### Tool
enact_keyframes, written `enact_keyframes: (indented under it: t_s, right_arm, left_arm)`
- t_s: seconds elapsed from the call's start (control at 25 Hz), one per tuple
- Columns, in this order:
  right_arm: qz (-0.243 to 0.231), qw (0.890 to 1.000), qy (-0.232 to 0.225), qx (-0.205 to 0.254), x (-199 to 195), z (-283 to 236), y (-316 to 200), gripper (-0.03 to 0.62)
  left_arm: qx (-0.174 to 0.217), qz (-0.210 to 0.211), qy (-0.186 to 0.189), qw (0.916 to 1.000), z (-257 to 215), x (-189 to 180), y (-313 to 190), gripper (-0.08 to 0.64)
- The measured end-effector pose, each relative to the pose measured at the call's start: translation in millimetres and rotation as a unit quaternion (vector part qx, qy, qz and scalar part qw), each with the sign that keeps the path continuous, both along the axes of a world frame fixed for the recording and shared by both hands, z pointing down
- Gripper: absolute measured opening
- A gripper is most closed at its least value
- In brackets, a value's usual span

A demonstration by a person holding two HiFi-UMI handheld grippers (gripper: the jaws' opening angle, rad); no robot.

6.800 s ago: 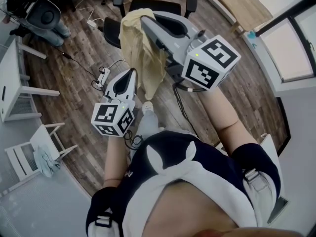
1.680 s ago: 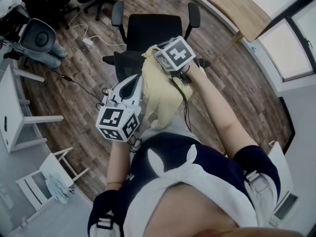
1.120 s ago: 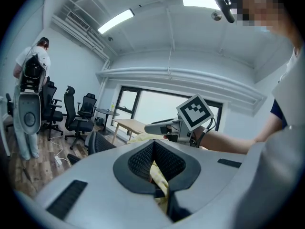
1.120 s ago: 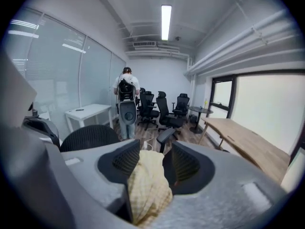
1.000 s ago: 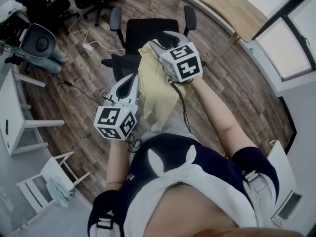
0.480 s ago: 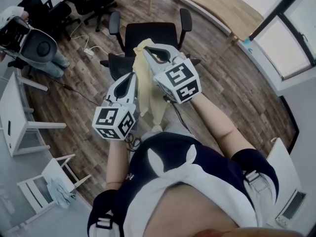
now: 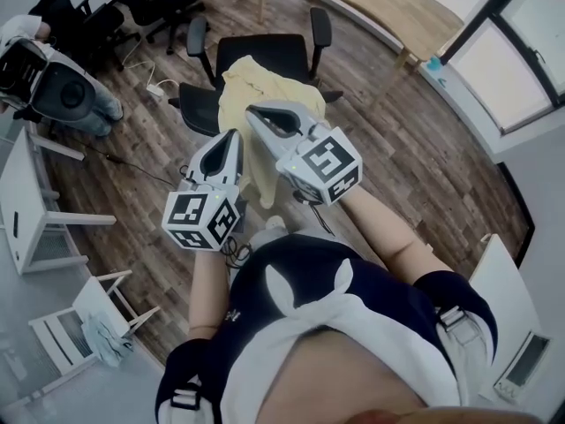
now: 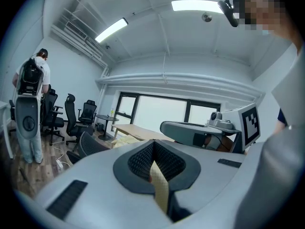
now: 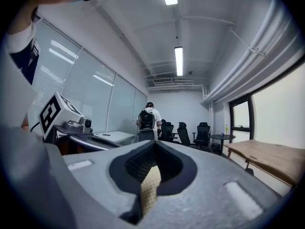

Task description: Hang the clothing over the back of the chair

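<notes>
Beyond L+R jaws: clothing (image 7: 258, 91) on chair (image 7: 275, 49)

Black office chair (image 7: 265, 47) on wood floor (image 7: 406, 157), top centre. Yellow clothing (image 7: 265, 82) draped over its back, hanging down the near side. Left gripper (image 7: 235, 133) and right gripper (image 7: 250, 110) side by side in front of the cloth, jaws together, nothing visibly pinched. White table (image 7: 22, 201) far left; small white chair (image 7: 79, 325) below it.

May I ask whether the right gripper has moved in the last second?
Yes: the right gripper has drawn back from the chair, toward the person.
</notes>
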State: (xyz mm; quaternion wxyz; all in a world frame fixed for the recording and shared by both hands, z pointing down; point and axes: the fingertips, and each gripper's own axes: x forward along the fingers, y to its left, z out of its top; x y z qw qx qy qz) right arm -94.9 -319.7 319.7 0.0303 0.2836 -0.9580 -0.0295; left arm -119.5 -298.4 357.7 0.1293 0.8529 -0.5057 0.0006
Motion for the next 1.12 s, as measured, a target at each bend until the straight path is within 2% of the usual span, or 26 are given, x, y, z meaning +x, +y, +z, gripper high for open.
enact_keyframes:
  t_s: [0.56,1.12]
  right_arm:
    - [-0.009,1.000,-0.005,-0.002,47,-8,76,-0.002]
    - [-0.004,1.000,0.002,-0.031,83,20,143,-0.002]
  left_arm:
    - [0.002,-0.001,-0.007,1.0000,-9,44,69,0.006]
    - [-0.015,-0.001,-0.004,0.9999,6,85,143,0.006]
